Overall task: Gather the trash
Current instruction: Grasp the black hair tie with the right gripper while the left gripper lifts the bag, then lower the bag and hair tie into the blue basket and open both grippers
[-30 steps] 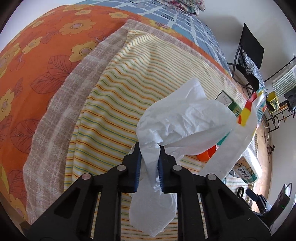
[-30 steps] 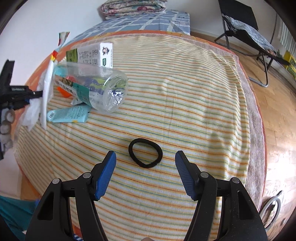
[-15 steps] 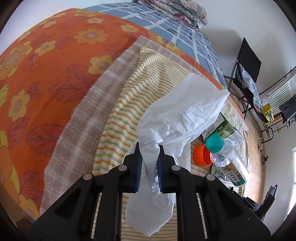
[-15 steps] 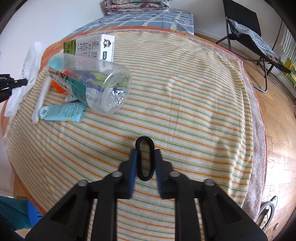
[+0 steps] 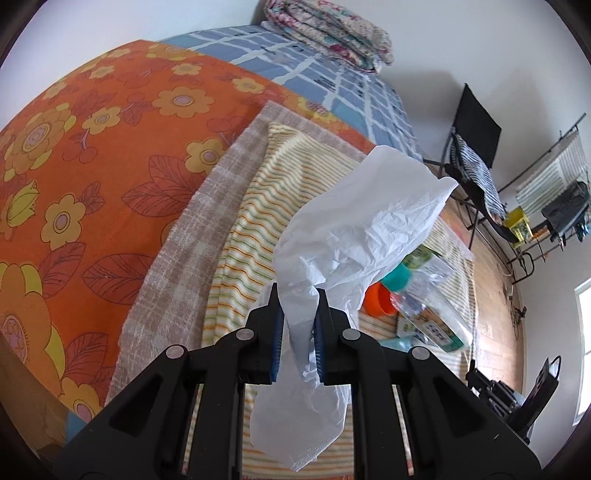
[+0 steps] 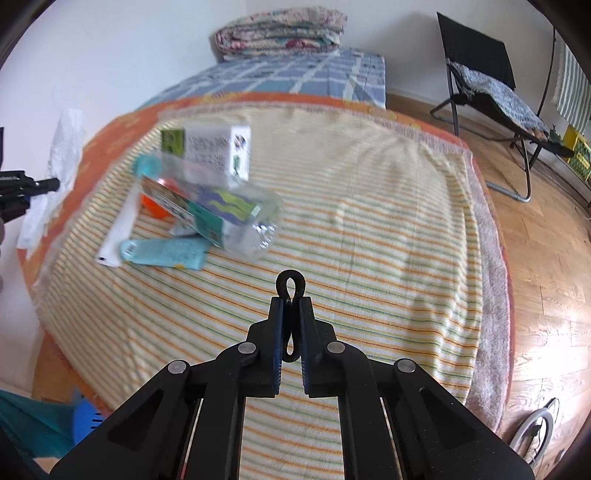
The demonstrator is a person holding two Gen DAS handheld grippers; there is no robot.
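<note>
Left claw: pinched on a white plastic bag; the crumpled film passes between the blue pads, billows above the tips and hangs in a loose tail below them.

Right claw: jaws drawn almost together on a black hair tie, squeezed into a narrow loop; its upper end pokes out beyond the tips, its lower end shows between the pads. The tie is clear of the cloth beneath.

Striped towel: yellow, orange and green stripes, spread over a checked beige blanket on the bed.

Bed cover: orange with yellow flowers; a blue checked sheet lies beyond it, with a folded quilt at the far end.

Remaining litter: clustered near the left edge of the striped towel in the right wrist view, well apart from the hair tie.

Clear bottle: lying on its side, teal cap pointing away from the right claw.

Milk carton: lying flat just behind the bottle, blurred.

Teal tube: lying flat just in front of the bottle.

Orange cup: partly hidden beside the bottle's cap end.

Folding chair: black, on the wooden floor beyond the bed.
</note>
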